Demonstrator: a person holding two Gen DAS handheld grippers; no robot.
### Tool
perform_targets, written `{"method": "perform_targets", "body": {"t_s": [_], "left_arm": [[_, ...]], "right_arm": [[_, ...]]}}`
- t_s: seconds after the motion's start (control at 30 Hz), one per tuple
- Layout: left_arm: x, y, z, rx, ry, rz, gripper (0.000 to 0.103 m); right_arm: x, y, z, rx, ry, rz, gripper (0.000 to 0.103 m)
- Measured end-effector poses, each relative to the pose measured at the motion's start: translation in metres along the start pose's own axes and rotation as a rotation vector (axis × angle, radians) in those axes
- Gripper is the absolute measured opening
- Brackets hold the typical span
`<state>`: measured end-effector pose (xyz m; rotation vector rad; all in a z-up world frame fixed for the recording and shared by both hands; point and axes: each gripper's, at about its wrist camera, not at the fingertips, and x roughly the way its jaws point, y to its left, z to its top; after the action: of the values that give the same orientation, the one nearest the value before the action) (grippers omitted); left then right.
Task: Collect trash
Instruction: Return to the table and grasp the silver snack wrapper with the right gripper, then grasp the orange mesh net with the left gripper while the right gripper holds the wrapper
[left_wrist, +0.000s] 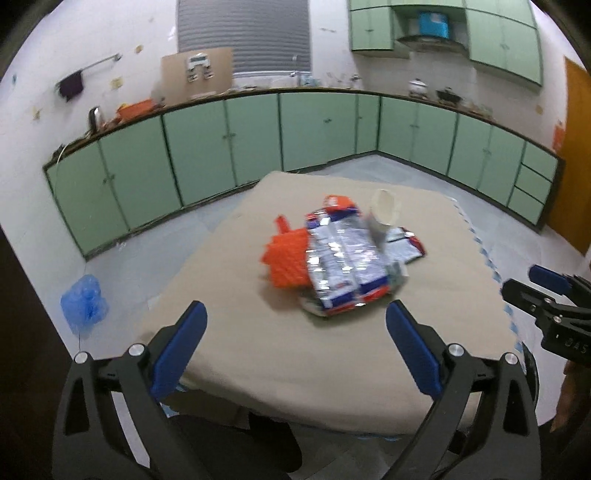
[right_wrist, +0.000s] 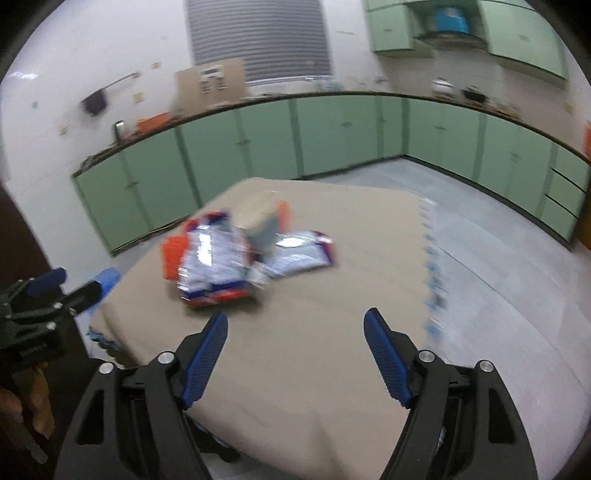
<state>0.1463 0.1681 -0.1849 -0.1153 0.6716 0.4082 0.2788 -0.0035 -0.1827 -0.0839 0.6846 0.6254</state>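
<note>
A pile of trash lies in the middle of a beige-covered table (left_wrist: 258, 350). It holds shiny silver, blue and red snack wrappers (left_wrist: 341, 262), an orange plastic piece (left_wrist: 286, 260) and a pale paper cup (left_wrist: 386, 214). The pile shows blurred in the right wrist view, with the wrappers (right_wrist: 214, 266), the cup (right_wrist: 260, 225) and a second wrapper (right_wrist: 301, 254). My left gripper (left_wrist: 295, 314) is open and empty, short of the pile. My right gripper (right_wrist: 295, 321) is open and empty, above the table's near part. It also shows at the right edge of the left wrist view (left_wrist: 535, 288).
Green cabinets (left_wrist: 221, 147) under a counter run along the far walls. A blue plastic bag (left_wrist: 84, 301) lies on the grey floor left of the table. A foam mat edge (right_wrist: 432, 273) shows right of the table cloth. An orange door (left_wrist: 576, 155) is at the right.
</note>
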Motion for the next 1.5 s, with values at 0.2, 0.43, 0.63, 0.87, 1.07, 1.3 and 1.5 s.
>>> {"method": "perform_targets", "body": {"t_s": [0.2, 0.43, 0.63, 0.87, 1.07, 1.3, 1.5], "left_arm": [[0.023, 0.039, 0.000, -0.029, -0.003, 0.042, 0.095], [0.055, 0.061, 0.005, -0.038, 0.005, 0.054, 0.095], [0.079, 0.067, 0.011, -0.023, 0.049, 0.027, 0.095], [0.098, 0.081, 0.014, -0.052, 0.076, 0.039, 0.095], [0.090, 0.075, 0.014, -0.037, 0.070, 0.029, 0.095], [0.091, 0.055, 0.018, -0.025, 0.068, -0.045, 0.095], [0.129, 0.033, 0.022, 0.010, 0.106, -0.044, 0.094]], "right_arm": [[0.054, 0.038, 0.023, -0.063, -0.006, 0.064, 0.075], [0.125, 0.049, 0.037, -0.093, 0.048, 0.091, 0.073], [0.161, 0.052, 0.045, -0.115, 0.116, 0.104, 0.072], [0.174, 0.054, 0.042, -0.146, 0.197, 0.144, 0.048], [0.141, 0.054, 0.042, -0.172, 0.139, 0.152, 0.015], [0.081, 0.026, 0.044, -0.107, 0.081, 0.115, 0.010], [0.048, -0.005, 0.039, -0.058, 0.060, 0.051, 0.010]]}}
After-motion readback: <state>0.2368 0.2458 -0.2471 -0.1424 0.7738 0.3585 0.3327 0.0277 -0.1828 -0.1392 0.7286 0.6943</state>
